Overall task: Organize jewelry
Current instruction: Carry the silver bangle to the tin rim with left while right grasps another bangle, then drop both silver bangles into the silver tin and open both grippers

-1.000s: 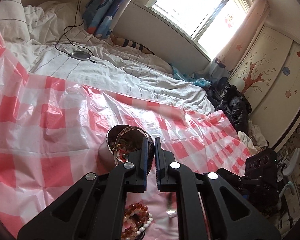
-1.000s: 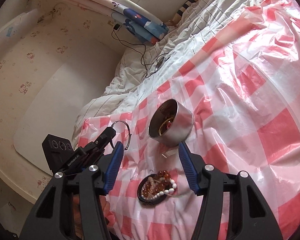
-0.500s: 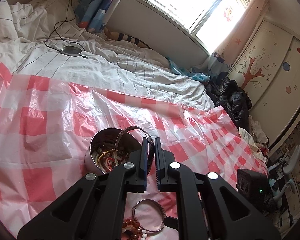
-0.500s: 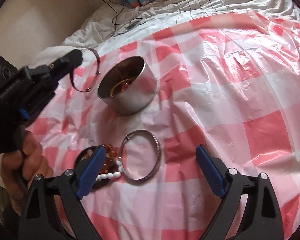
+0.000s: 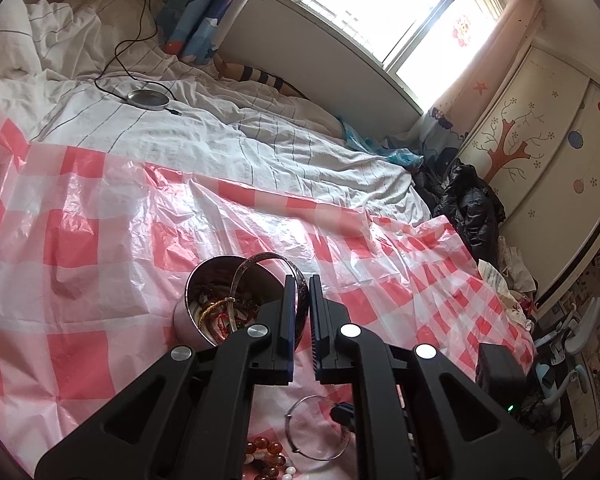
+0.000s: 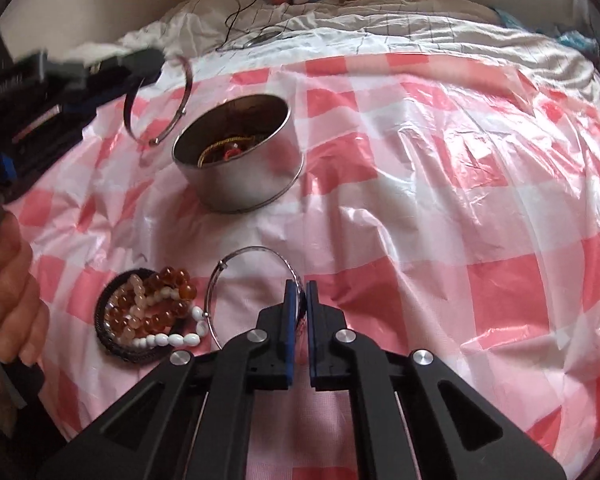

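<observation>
Two bangles gripped, tin just ahead

Left wrist: left gripper (image 5: 300, 312) clamps a patterned bangle (image 5: 260, 264) over the tin (image 5: 204, 292).
Right wrist: right gripper (image 6: 298, 304), jaws just closed, pinches the thin bangle (image 6: 252, 251) lying flat; tin beyond, up-left.

Daylight floods the room from the window (image 5: 384, 12), which is blown out to plain white in the left wrist view. The glossy checked plastic sheet (image 5: 112, 216) throws back soft glare along its creases, and shadows are faint and short. Both views bow strongly, with a dark ring at the corners. In the right wrist view the left gripper (image 6: 140, 65) at the upper left is smeared, perhaps by motion, and the hand (image 6: 10, 280) at the edge is soft. The centres are sharp.
</observation>
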`<action>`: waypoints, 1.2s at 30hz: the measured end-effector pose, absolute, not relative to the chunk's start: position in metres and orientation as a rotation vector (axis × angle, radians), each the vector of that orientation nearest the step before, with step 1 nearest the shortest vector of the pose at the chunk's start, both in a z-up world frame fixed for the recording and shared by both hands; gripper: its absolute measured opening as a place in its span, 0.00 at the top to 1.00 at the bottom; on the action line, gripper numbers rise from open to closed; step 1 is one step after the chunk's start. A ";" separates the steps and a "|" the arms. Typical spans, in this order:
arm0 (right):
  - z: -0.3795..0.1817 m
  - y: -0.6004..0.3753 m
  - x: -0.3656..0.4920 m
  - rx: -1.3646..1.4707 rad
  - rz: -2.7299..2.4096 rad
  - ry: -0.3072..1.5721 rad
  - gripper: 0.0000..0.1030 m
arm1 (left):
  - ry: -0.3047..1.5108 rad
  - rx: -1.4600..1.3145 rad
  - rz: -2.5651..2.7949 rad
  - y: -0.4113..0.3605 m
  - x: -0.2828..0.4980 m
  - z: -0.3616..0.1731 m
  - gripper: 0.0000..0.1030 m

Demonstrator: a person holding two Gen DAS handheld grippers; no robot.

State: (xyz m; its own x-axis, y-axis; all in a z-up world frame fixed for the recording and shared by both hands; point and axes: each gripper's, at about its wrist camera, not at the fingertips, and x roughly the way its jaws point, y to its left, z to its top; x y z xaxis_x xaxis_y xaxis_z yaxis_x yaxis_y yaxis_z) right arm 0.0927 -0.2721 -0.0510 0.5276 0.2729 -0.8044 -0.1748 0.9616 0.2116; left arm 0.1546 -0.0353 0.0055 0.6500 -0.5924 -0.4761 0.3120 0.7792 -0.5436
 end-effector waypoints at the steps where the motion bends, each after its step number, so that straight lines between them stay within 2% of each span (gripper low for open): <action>1: -0.047 -0.278 0.091 0.148 0.273 0.968 0.95 | 0.690 -0.445 -0.532 -0.035 0.155 0.005 0.94; 7: -0.023 -0.299 0.093 0.322 0.320 0.873 0.95 | 0.714 -0.436 -0.528 -0.035 0.159 0.000 0.94; 12: 0.002 -0.299 0.115 0.334 0.287 0.796 0.95 | 0.815 -0.434 -0.518 -0.042 0.179 -0.021 0.93; 15: 0.007 -0.290 0.132 0.306 0.277 0.793 0.95 | 0.906 -0.485 -0.497 -0.038 0.188 -0.037 0.77; 16: 0.008 -0.283 0.138 0.286 0.275 0.794 0.95 | 0.902 -0.511 -0.489 -0.034 0.188 -0.038 0.71; 18: 0.006 -0.267 0.152 0.238 0.277 0.803 0.95 | 0.851 -0.556 -0.463 -0.019 0.184 -0.031 0.67; 20: 0.005 -0.248 0.162 0.171 0.276 0.807 0.95 | 0.785 -0.598 -0.425 -0.003 0.179 -0.023 0.57; 24: -0.017 -0.215 0.184 0.042 0.223 0.850 0.92 | 0.746 -0.653 -0.361 0.020 0.176 -0.019 0.54; 26: -0.028 -0.218 0.186 0.043 0.213 0.870 0.81 | 0.758 -0.656 -0.348 0.023 0.176 -0.020 0.53; 28: -0.028 -0.231 0.176 0.065 0.195 0.848 0.61 | 0.764 -0.642 -0.348 0.022 0.176 -0.018 0.51; 29: -0.026 -0.239 0.169 0.080 0.187 0.838 0.57 | 0.760 -0.627 -0.345 0.021 0.174 -0.015 0.48; 31: -0.026 -0.257 0.151 0.127 0.171 0.830 0.41 | 0.759 -0.591 -0.333 0.017 0.169 -0.011 0.43; 35: -0.026 -0.283 0.114 0.180 0.138 0.841 0.33 | 0.790 -0.538 -0.289 0.009 0.153 -0.009 0.37; 36: -0.027 -0.288 0.102 0.189 0.127 0.841 0.27 | 0.803 -0.531 -0.279 0.007 0.147 -0.010 0.36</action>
State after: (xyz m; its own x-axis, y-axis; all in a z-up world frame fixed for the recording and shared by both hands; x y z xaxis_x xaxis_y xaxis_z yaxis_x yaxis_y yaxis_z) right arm 0.1021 -0.2884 -0.0269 0.6606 0.1856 -0.7274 -0.0369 0.9758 0.2155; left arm 0.1468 0.0071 -0.0097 0.6682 -0.4302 -0.6070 0.0388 0.8349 -0.5490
